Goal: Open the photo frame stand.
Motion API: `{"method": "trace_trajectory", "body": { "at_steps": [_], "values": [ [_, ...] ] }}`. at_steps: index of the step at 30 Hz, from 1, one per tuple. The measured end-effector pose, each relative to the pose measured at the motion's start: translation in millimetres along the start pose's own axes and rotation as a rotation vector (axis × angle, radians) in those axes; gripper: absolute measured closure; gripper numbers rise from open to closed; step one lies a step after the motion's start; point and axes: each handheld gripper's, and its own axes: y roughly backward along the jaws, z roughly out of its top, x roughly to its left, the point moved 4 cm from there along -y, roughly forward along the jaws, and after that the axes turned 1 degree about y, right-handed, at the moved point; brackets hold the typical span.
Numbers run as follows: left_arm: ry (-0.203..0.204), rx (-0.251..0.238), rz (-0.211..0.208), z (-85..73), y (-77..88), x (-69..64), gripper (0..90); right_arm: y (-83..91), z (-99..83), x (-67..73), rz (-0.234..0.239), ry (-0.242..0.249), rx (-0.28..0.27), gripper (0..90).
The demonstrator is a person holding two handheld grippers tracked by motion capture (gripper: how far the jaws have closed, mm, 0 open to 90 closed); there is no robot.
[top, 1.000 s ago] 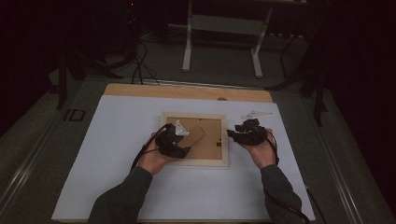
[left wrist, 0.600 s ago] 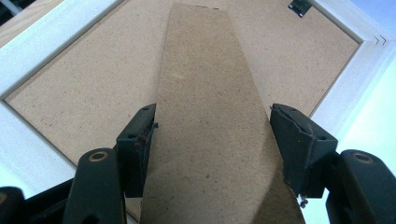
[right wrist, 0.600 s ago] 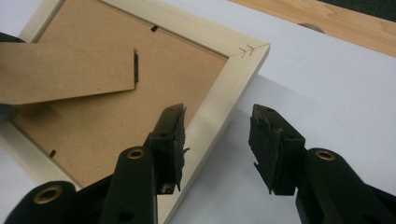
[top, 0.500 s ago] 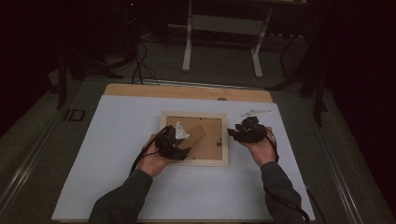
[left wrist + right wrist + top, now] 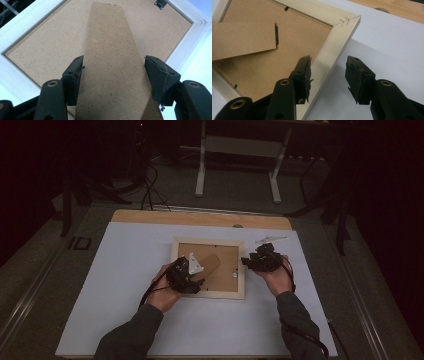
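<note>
A pale wooden picture frame [image 5: 207,241] lies face down on the white mat, its brown backing board [image 5: 47,50] up. From the backing rises a brown fibreboard stand [image 5: 213,264], hinged near the frame's far side [image 5: 276,33]. My left gripper [image 5: 196,272] reaches in from the frame's near left corner, and its pads [image 5: 78,68] press on both long edges of the stand [image 5: 112,50]. My right gripper [image 5: 249,262] sits at the frame's right rail [image 5: 337,42]. Its jaws straddle that rail, one over the backing and one over the mat, with a gap at the outer pad [image 5: 354,75].
The white mat [image 5: 125,295] covers most of the table, with a bare wooden strip [image 5: 200,218] along the far edge. A small white object [image 5: 271,240] lies just beyond the right gripper. Table legs and cables stand on the dark floor behind.
</note>
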Motion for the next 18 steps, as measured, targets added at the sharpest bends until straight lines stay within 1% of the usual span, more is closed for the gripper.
{"method": "trace_trajectory", "body": {
  "at_steps": [3,7,10,12,13,14,16,18],
  "values": [
    [-0.009,0.004,0.005,0.1,1.3,-0.3,38.2,-1.9,0.5,0.1,0.000,-0.007,0.005,54.3],
    [-0.010,-0.002,0.008,0.2,2.0,-1.2,38.2,-4.1,1.1,-0.7,0.002,-0.009,0.014,51.4],
    [-0.021,-0.001,0.014,-0.1,3.0,-1.4,38.2,-6.1,1.2,-1.9,0.004,-0.018,0.019,50.6],
    [-0.026,-0.008,0.020,-0.2,3.6,-2.5,38.2,-7.1,1.4,-2.5,0.023,-0.038,0.018,50.1],
    [-0.027,-0.012,0.022,-0.2,3.7,-2.9,38.2,-7.7,1.6,-3.0,0.023,-0.044,0.020,49.7],
    [-0.027,-0.012,0.022,-0.2,3.7,-2.9,38.2,-8.2,1.5,-3.4,0.024,-0.046,0.023,49.0],
    [-0.037,-0.022,0.031,-0.7,4.9,-4.5,38.2,-10.3,1.0,-4.1,0.041,-0.067,0.040,48.0],
    [-0.037,-0.027,0.032,-0.9,5.4,-4.8,38.2,-11.9,0.6,-4.9,0.056,-0.077,0.046,47.5]
  ]
}}
